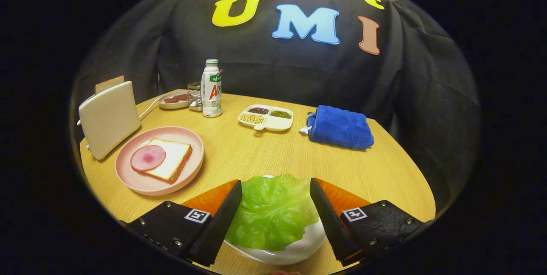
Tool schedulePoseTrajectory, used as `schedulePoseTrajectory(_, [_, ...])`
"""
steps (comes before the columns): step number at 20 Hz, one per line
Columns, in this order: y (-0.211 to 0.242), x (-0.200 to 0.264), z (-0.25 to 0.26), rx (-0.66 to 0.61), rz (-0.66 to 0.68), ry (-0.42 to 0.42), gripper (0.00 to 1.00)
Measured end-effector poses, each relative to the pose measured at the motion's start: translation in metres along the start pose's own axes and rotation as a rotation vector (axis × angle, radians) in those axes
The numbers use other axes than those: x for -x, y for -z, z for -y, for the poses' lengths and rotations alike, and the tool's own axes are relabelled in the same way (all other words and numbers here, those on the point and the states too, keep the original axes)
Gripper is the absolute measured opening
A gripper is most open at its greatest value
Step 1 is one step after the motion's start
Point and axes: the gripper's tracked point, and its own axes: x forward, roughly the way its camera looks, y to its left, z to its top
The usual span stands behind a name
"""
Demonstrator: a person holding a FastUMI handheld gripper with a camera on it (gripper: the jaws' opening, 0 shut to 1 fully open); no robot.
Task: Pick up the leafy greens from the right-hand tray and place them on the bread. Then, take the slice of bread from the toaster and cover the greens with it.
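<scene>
A green lettuce leaf (271,211) lies on a white tray (299,251) close in front of me. My gripper (275,182) is open, one finger on each side of the leaf, and neither finger squeezes it. Beyond the fingers to the left, a pink plate (141,183) holds a slice of bread (173,159) with a round slice of ham (148,157) on top. Behind that plate stands a cream toaster (109,119), and another slice of bread (109,83) sticks up out of its slot.
On the wooden table (265,155) farther back are a white drink bottle (211,89), a small metal cup (195,95), a small plate of brown pieces (173,100), a divided dish of beans (273,123) and a folded blue cloth (339,127).
</scene>
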Motion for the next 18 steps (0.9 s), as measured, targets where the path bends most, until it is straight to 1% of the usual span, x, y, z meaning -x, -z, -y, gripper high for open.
schedulePoseTrajectory(5, [0.026, -0.01, 0.0, 0.003, -0.099, -0.027, 0.97])
schedulePoseTrajectory(7, [0.027, -0.009, -0.001, -0.046, -0.102, -0.059, 0.97])
schedulePoseTrajectory(8, [0.029, -0.008, 0.001, -0.091, -0.109, -0.075, 0.97])
schedulePoseTrajectory(9, [0.028, -0.007, 0.001, -0.122, -0.103, -0.086, 0.95])
schedulePoseTrajectory(10, [0.03, -0.011, 0.003, -0.107, -0.106, -0.083, 0.91])
schedulePoseTrajectory(11, [0.029, -0.006, 0.004, -0.095, -0.108, -0.087, 0.9])
schedulePoseTrajectory(12, [0.03, -0.008, 0.001, -0.084, -0.106, -0.092, 0.81])
schedulePoseTrajectory(13, [0.03, -0.01, 0.0, -0.083, -0.107, -0.088, 0.82])
schedulePoseTrajectory(15, [0.033, -0.004, -0.002, -0.071, -0.109, -0.08, 0.41])
schedulePoseTrajectory(18, [0.029, -0.003, -0.005, -0.049, -0.086, -0.057, 0.41])
